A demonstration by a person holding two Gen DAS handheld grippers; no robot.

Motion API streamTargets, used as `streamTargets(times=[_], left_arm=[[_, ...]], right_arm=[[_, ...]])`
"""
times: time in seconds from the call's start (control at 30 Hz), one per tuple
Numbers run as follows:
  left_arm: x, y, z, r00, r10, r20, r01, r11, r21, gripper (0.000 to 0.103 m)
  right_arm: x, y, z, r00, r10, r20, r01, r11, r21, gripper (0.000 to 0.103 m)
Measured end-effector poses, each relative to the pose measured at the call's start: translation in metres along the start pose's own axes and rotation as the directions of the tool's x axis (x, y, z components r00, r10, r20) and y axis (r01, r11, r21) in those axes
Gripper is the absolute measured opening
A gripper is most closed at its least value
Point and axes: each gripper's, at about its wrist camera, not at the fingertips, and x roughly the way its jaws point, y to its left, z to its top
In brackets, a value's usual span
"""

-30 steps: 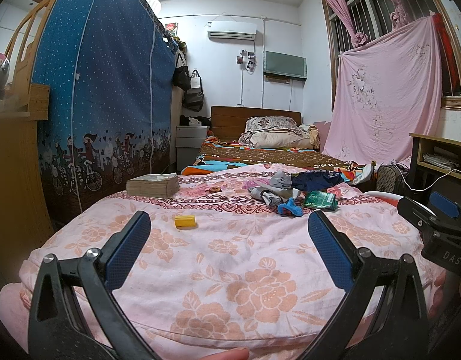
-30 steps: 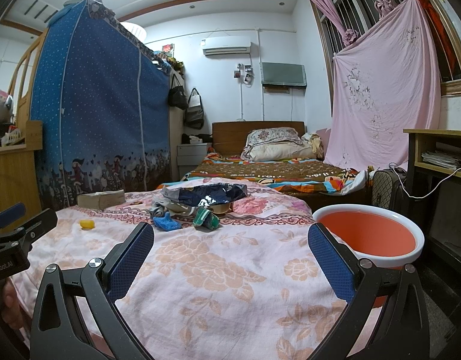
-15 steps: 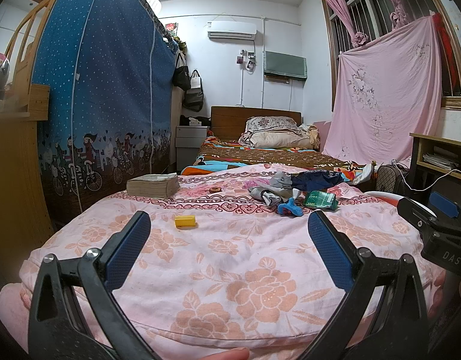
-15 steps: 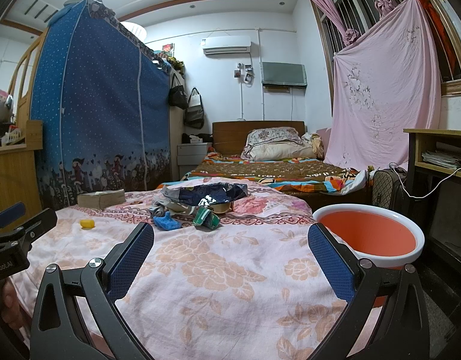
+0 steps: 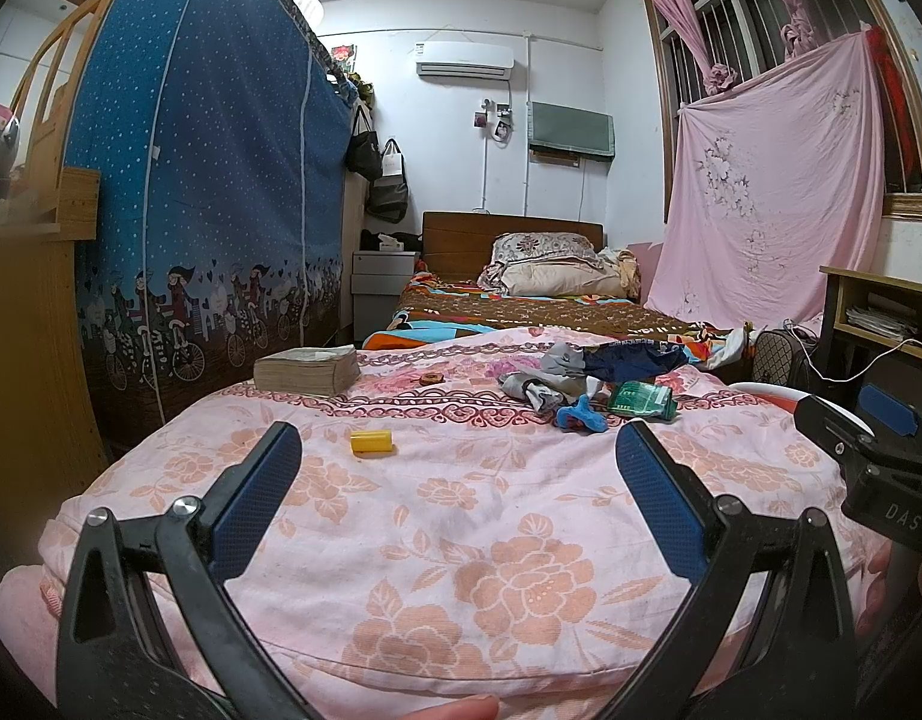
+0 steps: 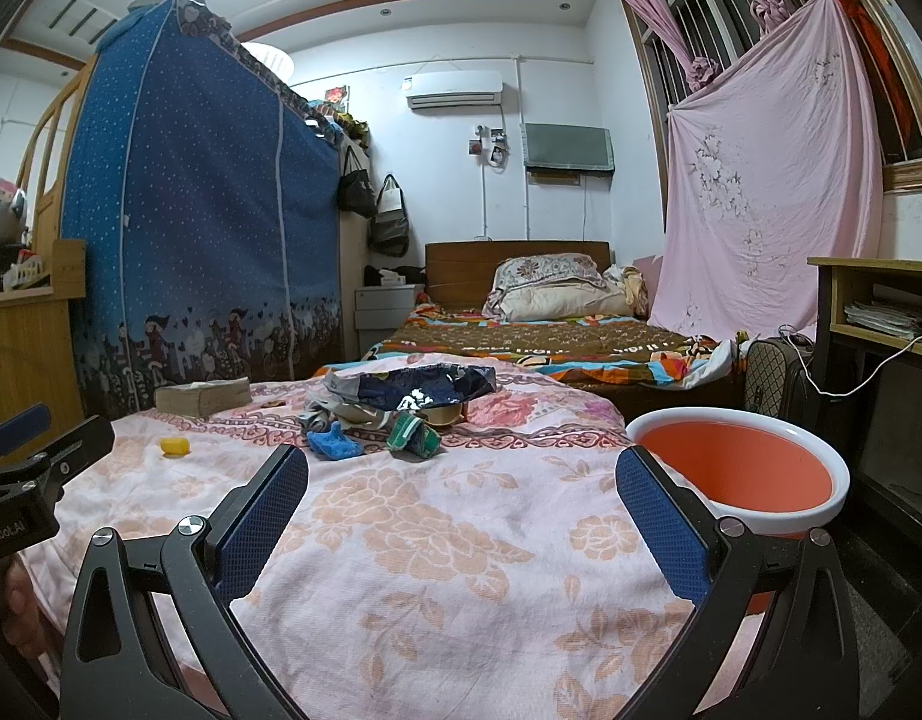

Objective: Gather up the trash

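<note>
Two views show a job not yet started. Left view: the left gripper (image 5: 455, 486) hangs with fingers spread wide, holding nothing, over the bed's near edge. A small yellow plastic tube (image 5: 371, 441) and crumpled wrappers (image 5: 586, 384) lie toward the far edge.

Right view: the right gripper (image 6: 461, 498) is spread and bare too. An orange plastic basin with white rim (image 6: 738, 471) sits off the bed's right edge with nothing inside. All trash is left to pick up.

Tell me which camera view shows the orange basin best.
The right wrist view. There the orange basin shows its full white rim and orange inside, standing beside the bed's right edge. The left wrist view shows only a sliver of its rim beyond the quilt, partly blocked by the right gripper.
</note>
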Motion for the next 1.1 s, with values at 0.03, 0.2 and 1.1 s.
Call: streamTargets(times=[0.03,0.2,1.1], left_arm=[[0.0,0.0,0.0,1.0,0.0,0.0,0.0,1.0,0.0,0.091],[0.0,0.0,0.0,1.0,0.0,0.0,0.0,1.0,0.0,0.091],[0.0014,0.0029,-0.0004,1.0,-0.008,-0.005,0.008,1.0,-0.008,0.091]], right_arm=[[0.0,-0.0001,0.0,1.0,0.0,0.0,0.0,1.0,0.0,0.103],[0.0,-0.0003,-0.0003,1.0,0.0,0.001,0.0,1.0,0.0,0.103],[0.0,0.0014,-0.0019,1.0,0.005,-0.006,-0.005,1.0,0.003,0.103]])
